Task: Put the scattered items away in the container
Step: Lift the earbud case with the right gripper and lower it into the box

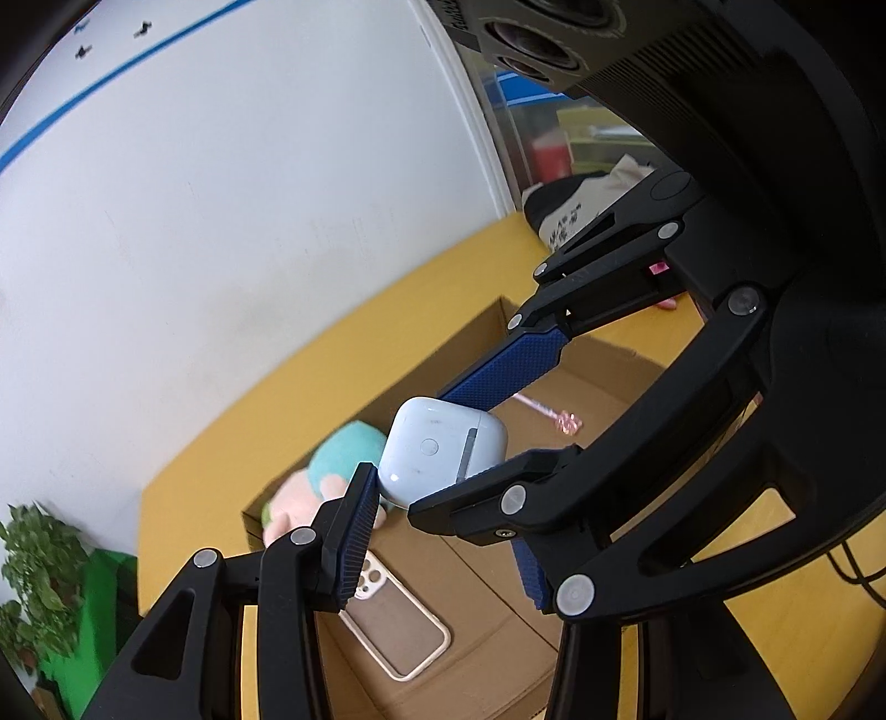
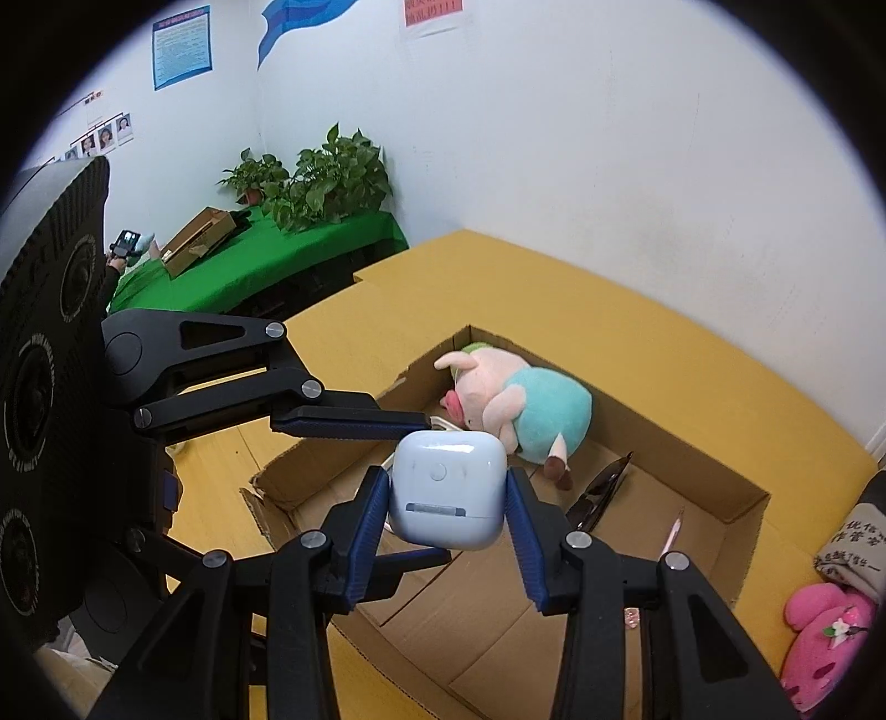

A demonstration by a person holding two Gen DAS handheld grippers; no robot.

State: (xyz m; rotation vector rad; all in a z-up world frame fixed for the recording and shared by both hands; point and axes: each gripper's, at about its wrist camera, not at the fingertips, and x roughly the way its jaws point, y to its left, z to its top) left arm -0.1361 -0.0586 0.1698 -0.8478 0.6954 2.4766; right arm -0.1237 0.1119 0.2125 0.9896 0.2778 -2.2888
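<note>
Glossy white plastic case (image 2: 447,490) between ribbed blue rubbery pads (image 2: 523,531); beyond the fingers, matt cardboard box (image 2: 742,512), fuzzy cloth pig (image 2: 520,407).

Two potted plants (image 2: 321,177) stand on a green-covered bench (image 2: 277,266) in the far corner, beside an open brown box (image 2: 199,239). Posters (image 2: 183,47) hang on the white wall (image 2: 554,138) above.

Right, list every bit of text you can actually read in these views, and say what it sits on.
None reads clearly.
Blue poster on the wall: print too small.
Red notice: characters blurred.
Grey bag beside the cardboard box: printed characters, too blurred to quote.
The same bag in the left view: dark print, unreadable.
White earbud case: no lettering visible.
</note>
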